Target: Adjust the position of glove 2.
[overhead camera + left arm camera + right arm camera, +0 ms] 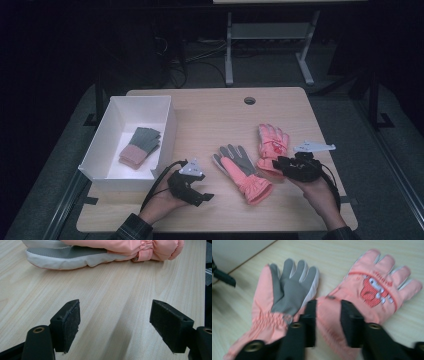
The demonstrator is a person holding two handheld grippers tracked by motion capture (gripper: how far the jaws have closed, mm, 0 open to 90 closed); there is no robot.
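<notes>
Gloves (pixel 273 142) lying on worktop (pixel 210 115).
Right gripper (pixel 328 322) fingers pinching patterned glove's cuff; left gripper (pixel 116 325) fingers gaping wide, holding nothing.

1. Two pink ski gloves (pixel 272 142) (pixel 242 172) on the surface (pixel 210 115)
2. One white box (pixel 112 125)
3. One pair of grey-green knit gloves (pixel 141 146) inside it
4. Two grippers (pixel 192 187) (pixel 287 167)
</notes>
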